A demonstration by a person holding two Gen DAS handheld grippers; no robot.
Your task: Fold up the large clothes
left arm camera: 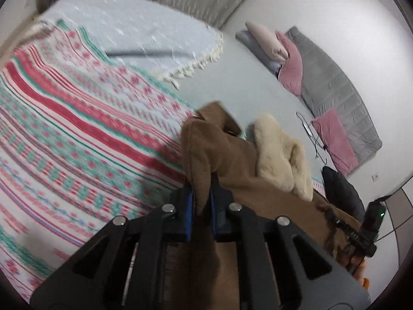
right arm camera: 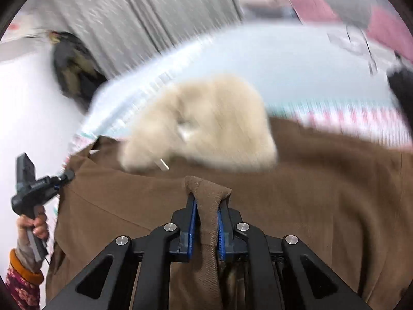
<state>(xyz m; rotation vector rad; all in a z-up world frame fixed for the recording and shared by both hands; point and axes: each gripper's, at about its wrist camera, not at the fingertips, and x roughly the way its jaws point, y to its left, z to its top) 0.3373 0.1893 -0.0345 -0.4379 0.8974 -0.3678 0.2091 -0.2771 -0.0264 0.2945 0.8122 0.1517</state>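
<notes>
A large brown coat [left arm camera: 227,152] with a cream fur collar [left arm camera: 278,152] is held up over the bed. My left gripper [left arm camera: 202,193] is shut on a fold of the brown coat. My right gripper [right arm camera: 207,206] is shut on another fold of the same coat [right arm camera: 309,193], with the fur collar [right arm camera: 206,121] just beyond it. The left gripper also shows at the left of the right wrist view [right arm camera: 68,174], pinching the coat's edge. The right gripper shows at the right edge of the left wrist view [left arm camera: 361,237]. The right wrist view is blurred.
A red, green and white patterned blanket [left arm camera: 77,134] covers the bed, with a pale blue fringed throw [left arm camera: 144,25] behind it. Pink pillows [left arm camera: 291,64] and a grey quilt [left arm camera: 333,90] lie at the far side. A black cable [left arm camera: 315,137] and a dark cushion [left arm camera: 340,191] lie nearby.
</notes>
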